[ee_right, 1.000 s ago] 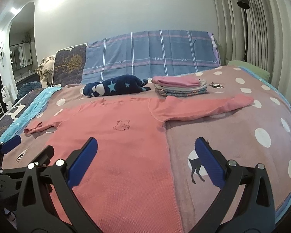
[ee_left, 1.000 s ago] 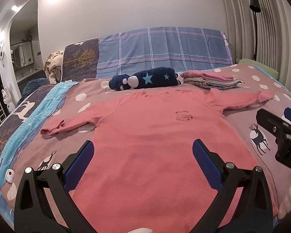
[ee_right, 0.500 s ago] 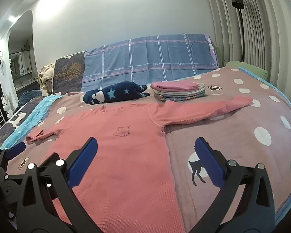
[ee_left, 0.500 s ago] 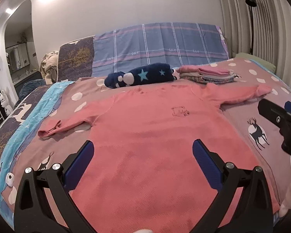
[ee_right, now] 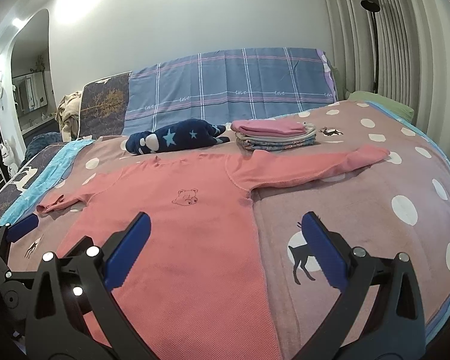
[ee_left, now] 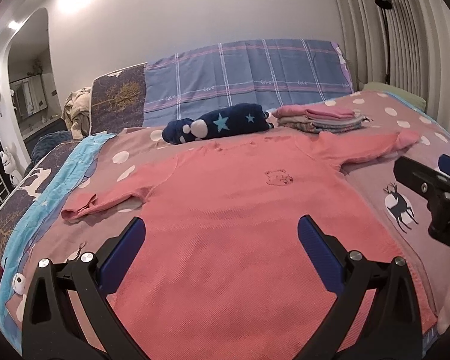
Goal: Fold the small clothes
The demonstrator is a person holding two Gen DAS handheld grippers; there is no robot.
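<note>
Pink top: one, flat on bed; one folded stack behind; left tool, right tool both spread, empty.

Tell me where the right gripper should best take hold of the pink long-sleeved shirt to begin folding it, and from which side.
Probably the cuff of the long sleeve that stretches out to the right. The pink shirt lies flat and spread on the bedspread, so its middle gives no edge to pinch. The right gripper, open above the shirt's right edge, could come down from the right onto the slightly raised cuff.
</note>
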